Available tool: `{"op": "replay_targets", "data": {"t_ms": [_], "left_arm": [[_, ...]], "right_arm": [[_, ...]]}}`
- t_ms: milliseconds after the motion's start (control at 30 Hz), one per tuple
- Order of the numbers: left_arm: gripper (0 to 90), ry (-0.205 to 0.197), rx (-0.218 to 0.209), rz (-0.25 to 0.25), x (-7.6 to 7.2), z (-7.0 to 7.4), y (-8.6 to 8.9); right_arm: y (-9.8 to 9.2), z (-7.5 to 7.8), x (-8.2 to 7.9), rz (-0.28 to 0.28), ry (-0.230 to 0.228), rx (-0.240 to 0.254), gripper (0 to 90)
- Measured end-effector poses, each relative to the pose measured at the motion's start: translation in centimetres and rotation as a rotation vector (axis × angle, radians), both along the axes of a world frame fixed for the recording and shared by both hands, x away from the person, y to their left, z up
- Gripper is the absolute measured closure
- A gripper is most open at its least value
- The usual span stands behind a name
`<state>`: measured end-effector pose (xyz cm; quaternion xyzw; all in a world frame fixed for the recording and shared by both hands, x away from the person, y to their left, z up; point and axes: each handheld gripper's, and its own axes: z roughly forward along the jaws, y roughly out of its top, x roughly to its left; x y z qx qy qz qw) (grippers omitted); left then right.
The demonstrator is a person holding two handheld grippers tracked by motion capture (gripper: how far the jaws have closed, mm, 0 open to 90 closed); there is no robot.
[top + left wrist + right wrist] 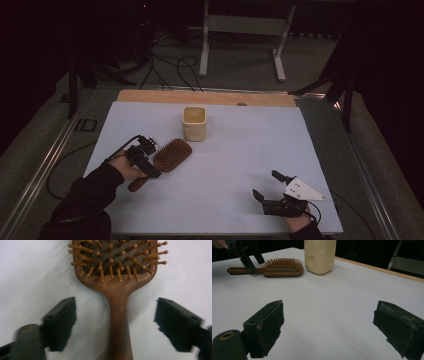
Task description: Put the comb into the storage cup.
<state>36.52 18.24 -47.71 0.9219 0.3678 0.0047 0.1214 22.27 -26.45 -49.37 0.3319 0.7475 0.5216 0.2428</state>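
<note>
A brown wooden hairbrush (172, 154) lies bristles up on the white sheet at the left, its handle pointing toward the near edge. My left gripper (149, 167) is over that handle, pointing down. In the left gripper view its jaws stand open on either side of the hairbrush (117, 290) handle, with a gap to the wood on both sides. My right gripper (265, 183) rests open near the front right corner with nothing between its jaws. From there the right gripper (328, 327) looks across at the hairbrush (283, 267) and the left gripper (249, 258).
A cream square cup (194, 123) stands upright just behind the brush head, also visible as the cup (320, 255) in the right gripper view. The white sheet (235, 145) covers the table, with a wooden strip (205, 97) along the far edge. Cables and a white frame lie on the floor beyond.
</note>
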Motion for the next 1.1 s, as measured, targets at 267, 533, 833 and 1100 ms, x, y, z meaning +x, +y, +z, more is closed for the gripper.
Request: {"op": "replay_targets", "data": {"t_ms": [267,533,833,1100], "left_arm": [[38.5,0.003,0.019,0.01,0.2,-0.3,-0.2],[50.0,0.021,0.026,-0.007,0.4,-0.8,-0.4],[59.4,0.017,0.057,-0.009,0.3,-1.0,-0.9],[68.8,0.015,0.075,0.008,0.1,-1.1,-1.1]], "right_arm": [[0.0,0.0,0.0,-0.001,-0.001,0.0,8.7],[0.0,0.0,0.0,-0.001,-0.002,-0.001,8.7],[0.0,0.0,0.0,-0.001,-0.003,-0.003,8.7],[0.0,0.0,0.0,-0.001,-0.003,-0.003,8.7]]}}
